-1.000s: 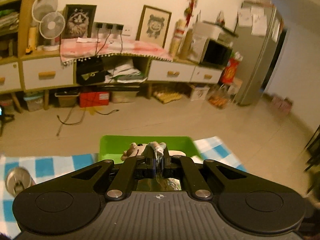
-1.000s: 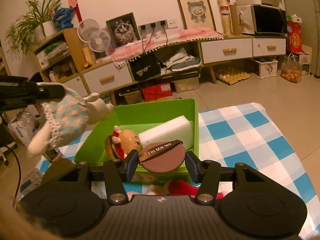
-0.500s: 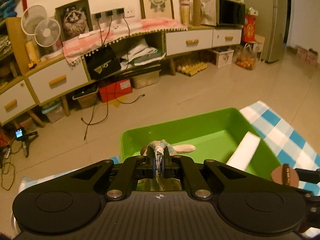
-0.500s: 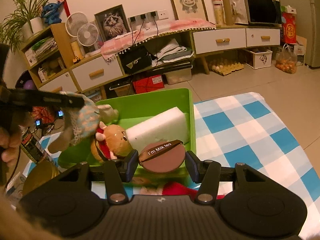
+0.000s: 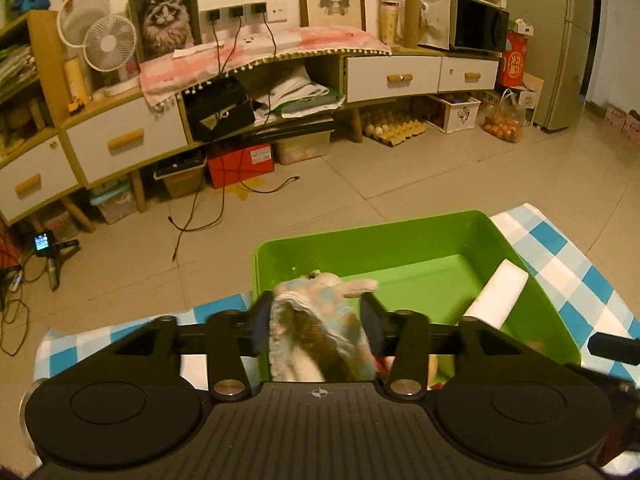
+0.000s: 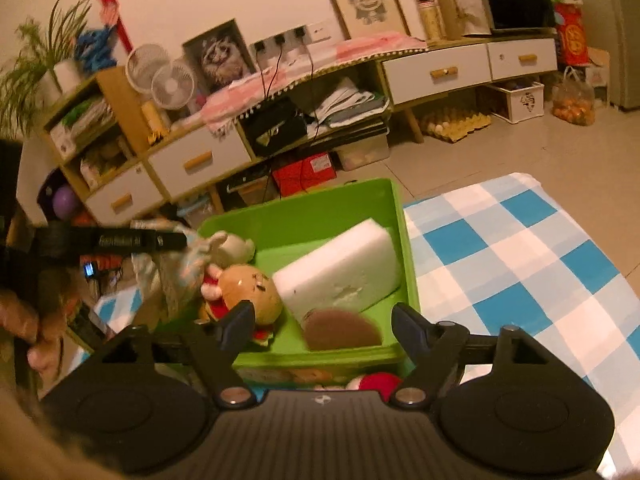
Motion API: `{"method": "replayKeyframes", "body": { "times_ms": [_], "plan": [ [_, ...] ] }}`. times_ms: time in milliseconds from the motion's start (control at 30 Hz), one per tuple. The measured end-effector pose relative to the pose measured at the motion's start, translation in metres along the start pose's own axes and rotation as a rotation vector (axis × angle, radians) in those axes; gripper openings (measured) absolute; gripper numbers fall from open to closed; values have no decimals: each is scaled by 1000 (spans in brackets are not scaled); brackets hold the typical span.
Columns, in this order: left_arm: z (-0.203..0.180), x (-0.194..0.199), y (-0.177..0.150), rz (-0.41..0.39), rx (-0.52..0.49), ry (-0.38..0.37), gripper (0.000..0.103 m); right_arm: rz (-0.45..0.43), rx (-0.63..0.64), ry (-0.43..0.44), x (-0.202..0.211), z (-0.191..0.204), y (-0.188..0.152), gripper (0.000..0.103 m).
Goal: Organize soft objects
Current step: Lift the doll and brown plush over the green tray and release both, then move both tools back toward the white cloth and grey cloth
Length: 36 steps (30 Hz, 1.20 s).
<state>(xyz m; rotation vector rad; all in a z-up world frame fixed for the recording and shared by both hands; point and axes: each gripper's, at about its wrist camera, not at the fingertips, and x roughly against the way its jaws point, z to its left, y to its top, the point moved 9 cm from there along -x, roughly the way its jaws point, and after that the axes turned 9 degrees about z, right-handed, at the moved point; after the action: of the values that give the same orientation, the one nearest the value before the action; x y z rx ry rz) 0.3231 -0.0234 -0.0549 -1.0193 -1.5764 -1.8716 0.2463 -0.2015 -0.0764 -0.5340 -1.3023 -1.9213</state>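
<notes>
A green bin (image 5: 416, 236) (image 6: 320, 204) sits on a blue-checked tablecloth (image 6: 520, 260). My left gripper (image 5: 316, 316) is open over the bin's left edge; a plush doll in a blue dotted dress (image 5: 320, 320) (image 6: 200, 256) drops between its fingers. My right gripper (image 6: 324, 316) is open over the bin's near side; a brown round plush (image 6: 340, 328) lies in the bin just below it. A white foam block (image 6: 340, 268) (image 5: 496, 296) and a brown plush bear (image 6: 248, 292) also lie in the bin.
A red and white plush (image 6: 372, 382) lies on the cloth in front of the bin. The left gripper's finger (image 6: 120, 240) reaches in from the left in the right wrist view. Cabinets and shelves (image 5: 200, 120) stand behind on a tiled floor.
Both grippers have opened. The left one has let go of the dressed doll at the bin's left edge. The right one has let go of the brown round plush, which now lies in the bin.
</notes>
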Motion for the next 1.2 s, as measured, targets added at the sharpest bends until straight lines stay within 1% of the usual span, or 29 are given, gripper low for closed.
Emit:
{"method": "replayKeyframes", "body": {
  "times_ms": [100,167,233,333,500,633,800,967,1100,1200],
  "plan": [
    [-1,4,-3,6,1,-2,62,-2,-32,8,3,-4,3,42],
    [-1,8,-4,4,7,-8,66,-1,-35,2,5,-6,3,42],
    [-1,13,-6,3,16,-13,73,1,-33,-7,7,-7,3,42],
    [-1,20,-9,0,24,-14,77,4,-29,-11,11,-7,2,43],
    [-2,32,-16,0,24,-6,80,-1,-22,-16,23,-6,-2,48],
    [-3,47,-23,-7,31,-8,81,3,-24,-15,32,-6,-5,48],
    [-4,67,-34,-20,51,-29,83,8,-19,-19,47,-8,-10,49],
    [-3,85,-49,-27,68,-44,83,15,-19,-20,60,-11,-15,49],
    [0,98,-65,-34,100,-52,88,21,3,-32,68,-11,-21,50],
    [3,106,-80,-37,116,-66,88,25,26,-34,74,-8,-27,50]
  ]
}}
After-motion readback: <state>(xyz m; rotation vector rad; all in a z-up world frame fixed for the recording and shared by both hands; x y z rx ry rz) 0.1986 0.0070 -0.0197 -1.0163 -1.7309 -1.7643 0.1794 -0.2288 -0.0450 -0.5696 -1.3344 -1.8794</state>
